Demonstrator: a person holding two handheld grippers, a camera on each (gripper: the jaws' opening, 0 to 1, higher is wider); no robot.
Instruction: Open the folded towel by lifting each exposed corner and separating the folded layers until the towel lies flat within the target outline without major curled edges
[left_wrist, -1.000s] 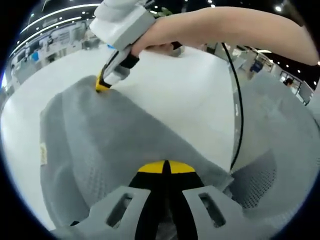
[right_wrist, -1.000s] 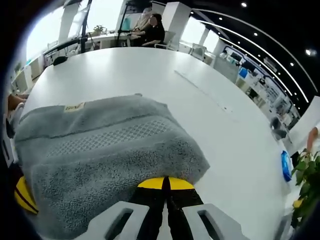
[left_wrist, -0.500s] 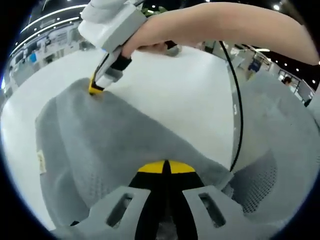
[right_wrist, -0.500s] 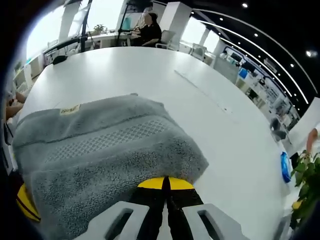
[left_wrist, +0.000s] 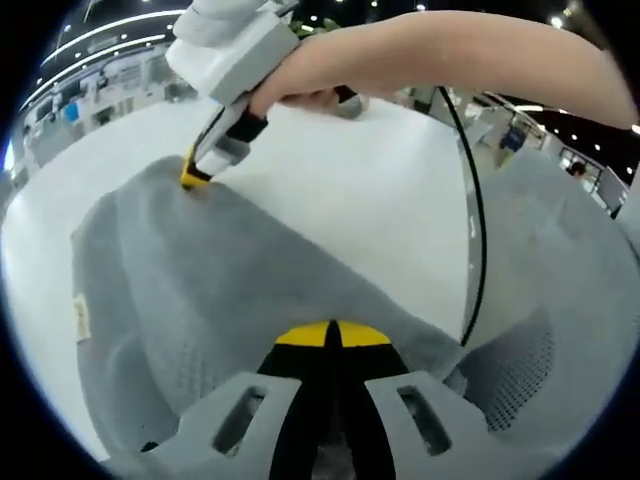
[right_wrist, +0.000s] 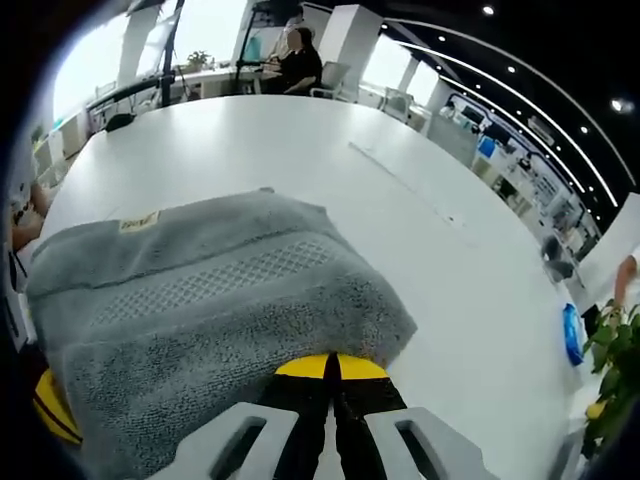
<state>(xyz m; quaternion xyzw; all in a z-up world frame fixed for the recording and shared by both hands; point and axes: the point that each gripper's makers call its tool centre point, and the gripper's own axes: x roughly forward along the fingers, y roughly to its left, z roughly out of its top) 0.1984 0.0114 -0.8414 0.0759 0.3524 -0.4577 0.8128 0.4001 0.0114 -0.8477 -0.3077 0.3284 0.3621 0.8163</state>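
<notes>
Left gripper (left_wrist: 330, 335): jaws pressed together, yellow tips meeting, clamped on the near edge of the towel (left_wrist: 200, 290); grey cloth bunches around and under the jaws in the left gripper view.

Right gripper (right_wrist: 332, 368): jaws closed with yellow tips touching, pinching the towel's edge in the right gripper view. From the left gripper view the same tool (left_wrist: 200, 172) comes down from above and its yellow tip bites the far corner of the cloth.

Hand (left_wrist: 310, 80): a bare hand and forearm hold the right gripper's white body; a black cable (left_wrist: 475, 200) hangs from it across the worktop.

Towel: grey terry with a woven waffle band and a small tan label (right_wrist: 138, 221) near one edge. It is held between the two tools, sagging in a broad sheet over the white worktop (right_wrist: 260, 140); how much of it touches the surface cannot be told. In the right gripper view a folded thickness shows at the towel's right side.

Other gripper in the right view: a yellow tip (right_wrist: 50, 415) shows at the lower left, at the towel's edge.

Surroundings: a potted plant (right_wrist: 605, 400) and a blue object (right_wrist: 571, 335) near the worktop's right edge; seated people (right_wrist: 300, 55) beyond the far edge.
</notes>
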